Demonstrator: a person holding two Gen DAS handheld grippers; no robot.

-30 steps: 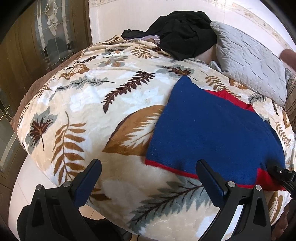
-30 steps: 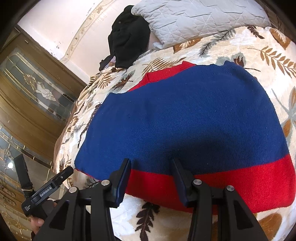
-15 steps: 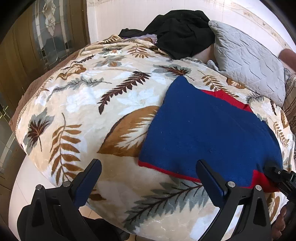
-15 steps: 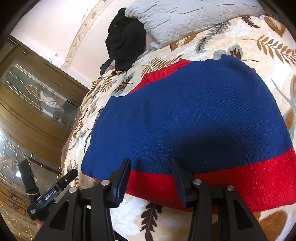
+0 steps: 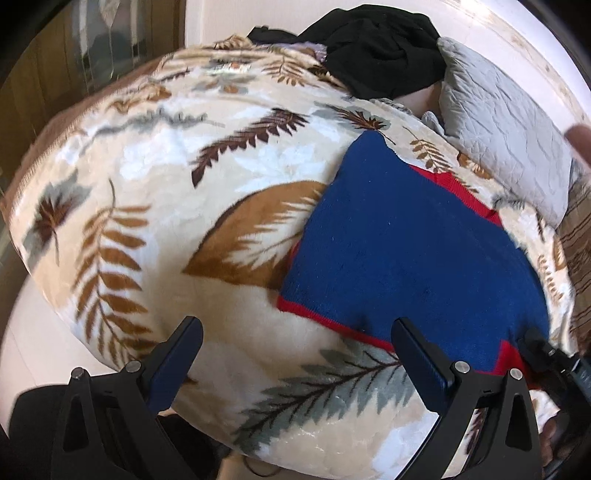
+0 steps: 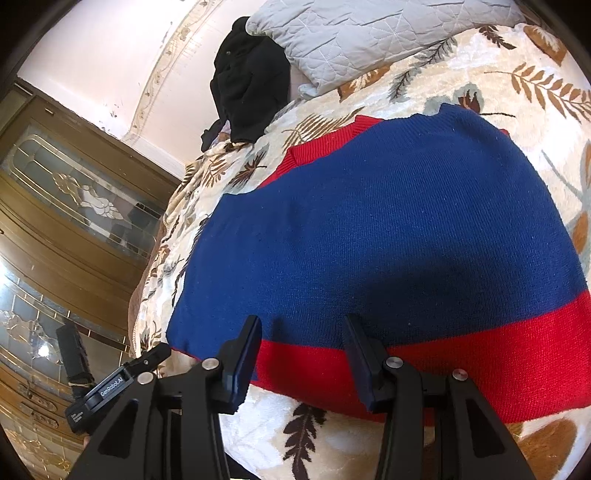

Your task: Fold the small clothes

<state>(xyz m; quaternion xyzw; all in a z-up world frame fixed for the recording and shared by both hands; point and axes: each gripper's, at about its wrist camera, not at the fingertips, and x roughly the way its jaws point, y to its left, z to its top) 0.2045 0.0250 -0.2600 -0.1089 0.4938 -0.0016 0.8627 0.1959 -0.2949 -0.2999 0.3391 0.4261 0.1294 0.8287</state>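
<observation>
Blue sweater laid flat on the leaf-print blanket

The blanket (image 5: 155,206) carries the blue sweater (image 6: 388,229), its long axis running from the near red hem to the far red collar by the grey pillow (image 6: 369,33). Left gripper (image 5: 295,332) gapes wide, empty; right gripper (image 6: 301,328) half-spread over the hem, gripping nothing.

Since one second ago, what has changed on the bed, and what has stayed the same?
Little changed. The left hand-held gripper turned slightly, so the sweater sits a bit lower and more to the left in its view. Nothing was gripped or released. Both grippers stay open; the right hand-held gripper stays over the red hem. The sweater lies flat as before.
</observation>
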